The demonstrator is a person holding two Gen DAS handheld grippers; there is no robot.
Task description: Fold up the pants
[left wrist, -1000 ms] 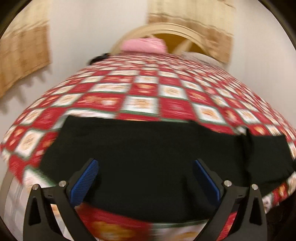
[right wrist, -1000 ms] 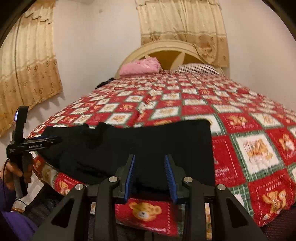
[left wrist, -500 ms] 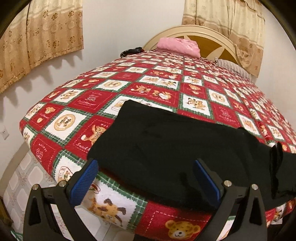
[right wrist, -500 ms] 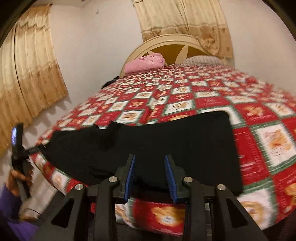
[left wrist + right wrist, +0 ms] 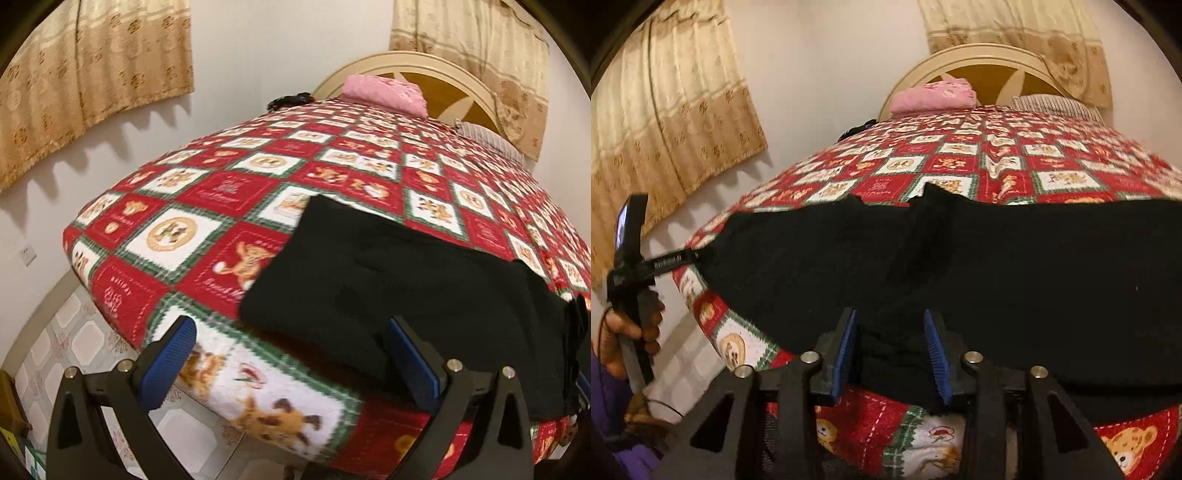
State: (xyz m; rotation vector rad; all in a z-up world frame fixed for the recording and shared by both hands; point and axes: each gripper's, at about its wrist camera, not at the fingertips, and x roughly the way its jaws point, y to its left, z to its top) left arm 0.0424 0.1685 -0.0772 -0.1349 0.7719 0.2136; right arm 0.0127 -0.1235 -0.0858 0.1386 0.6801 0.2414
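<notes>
Black pants: lying flat across the near edge of a bed under a red, white and green bear-print quilt, lower hem hanging slightly over the quilt's front drop. Left gripper: jaws spread wide, blue pads bare, holding nothing, poised over the pants' end near the bed corner. Right gripper: jaws partly parted, dark fabric lying between the pads; whether they pinch it cannot be told. Pink folded cloth and striped pillow: against the cream headboard. Beige curtains: on the wall.
</notes>
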